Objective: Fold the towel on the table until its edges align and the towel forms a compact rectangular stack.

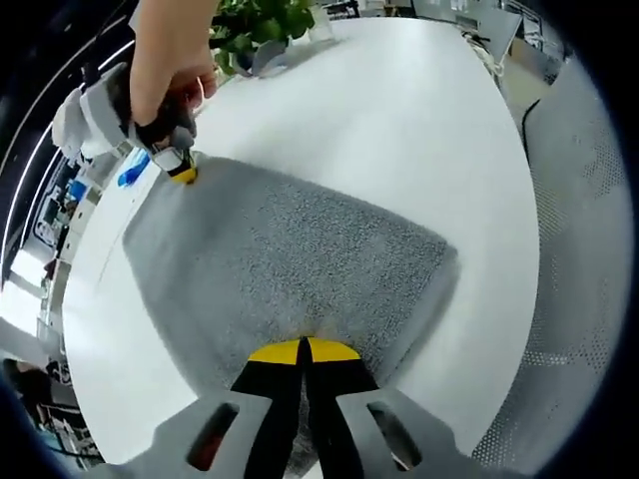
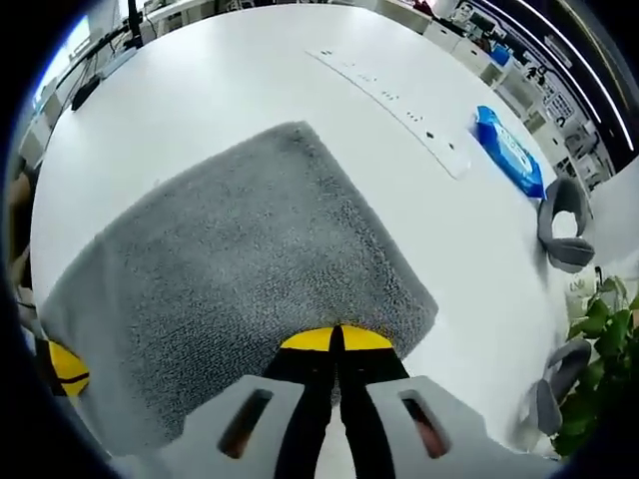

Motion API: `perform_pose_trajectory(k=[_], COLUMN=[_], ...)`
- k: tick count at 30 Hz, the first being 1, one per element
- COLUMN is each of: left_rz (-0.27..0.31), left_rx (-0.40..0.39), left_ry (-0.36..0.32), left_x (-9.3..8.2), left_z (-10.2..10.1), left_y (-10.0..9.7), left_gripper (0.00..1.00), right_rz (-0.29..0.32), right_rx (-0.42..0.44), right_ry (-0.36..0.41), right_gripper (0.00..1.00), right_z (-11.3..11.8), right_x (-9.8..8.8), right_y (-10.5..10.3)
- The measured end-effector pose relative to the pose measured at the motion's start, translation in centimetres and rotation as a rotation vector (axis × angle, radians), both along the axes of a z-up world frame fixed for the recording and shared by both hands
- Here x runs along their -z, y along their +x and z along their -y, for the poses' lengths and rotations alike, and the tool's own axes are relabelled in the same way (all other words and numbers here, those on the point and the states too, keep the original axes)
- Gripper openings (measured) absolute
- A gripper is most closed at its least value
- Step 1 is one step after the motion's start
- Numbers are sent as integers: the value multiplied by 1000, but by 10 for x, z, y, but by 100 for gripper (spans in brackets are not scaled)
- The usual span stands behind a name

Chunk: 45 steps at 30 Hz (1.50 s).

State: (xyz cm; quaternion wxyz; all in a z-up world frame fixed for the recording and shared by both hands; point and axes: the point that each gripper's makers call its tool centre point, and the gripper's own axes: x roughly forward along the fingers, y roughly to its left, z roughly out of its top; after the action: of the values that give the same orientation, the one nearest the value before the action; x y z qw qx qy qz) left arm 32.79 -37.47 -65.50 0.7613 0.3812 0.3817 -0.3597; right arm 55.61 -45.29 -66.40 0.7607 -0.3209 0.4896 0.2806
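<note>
A grey towel (image 1: 290, 259) lies spread on the white table (image 1: 399, 110), folded over with a soft rounded edge. My left gripper (image 1: 303, 351) is shut on the towel's near edge, its yellow tips pressed together. In the left gripper view the right gripper (image 1: 182, 172), held by a hand, pinches the towel's far corner. In the right gripper view the towel (image 2: 240, 269) stretches away from my right gripper (image 2: 336, 339), which is shut on its edge. A yellow tip of the left gripper (image 2: 62, 367) shows at that towel's left corner.
A potted plant (image 1: 265, 22) stands at the table's far end. A grey mesh chair (image 1: 589, 249) sits beside the table. In the right gripper view a long white power strip (image 2: 389, 95), a blue packet (image 2: 509, 140) and grey curved pieces (image 2: 564, 225) lie beyond the towel.
</note>
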Motion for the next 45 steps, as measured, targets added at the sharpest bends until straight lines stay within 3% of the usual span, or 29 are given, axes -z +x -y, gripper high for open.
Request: perform_pose_trajectory(k=[5,12,13,16,19,24,27,30,32,33,34,36,38,39,42,45], left_rz=[-1,-22,-19,5,6,3,-10,-38,-50,-89,-87,-61,-48,-31,-17,-60], left_rx=[-6,-42,-43,-53,-70,-79,-81,-109,-79,-69,-71,-52,-10,6,35,43], left_ry=[-21,-38,-35,-31,-35,-61,-118,-206,-263,-307,-320,-368,-408,-416,-419,-446], left_x=[0,0,0,0,0,-1,-2,-6,-14,-19,-24,-33,-45,-49,-55,-48], left_z=[5,16,16,20,23,24,23,22,23,23,17,13,8,4,-6,-13], left_y=[4,11,10,12,15,17,18,17,13,7,6,7,3,3,-1,-9], left_gripper=[0,0,0,0,0,0,1,1,1,1,2,10,11,14,16,19], right_rz=[16,38,42,148,186,256,286,328,315,302,299,292,269,217,187,170], right_rx=[-17,-60,-38,-6,-24,-34,-30,-12,15,45,55,34,64,101,119,111], right_ry=[2,62,86,251,276,391,460,522,555,601,641,617,596,605,618,629], right_gripper=[0,0,0,0,0,0,0,0,0,0,0,0,0,0,0,1], right_z=[-2,-4,-2,-17,-19,-33,-35,-28,-25,-23,-21,-15,-6,-4,-1,0], right_x=[-1,-5,-8,-32,-48,-87,-105,-122,-123,-122,-121,-111,-99,-92,-87,-84], right_y=[1,7,10,17,10,-21,-36,-70,-87,-105,-124,-149,-172,-187,-205,-218])
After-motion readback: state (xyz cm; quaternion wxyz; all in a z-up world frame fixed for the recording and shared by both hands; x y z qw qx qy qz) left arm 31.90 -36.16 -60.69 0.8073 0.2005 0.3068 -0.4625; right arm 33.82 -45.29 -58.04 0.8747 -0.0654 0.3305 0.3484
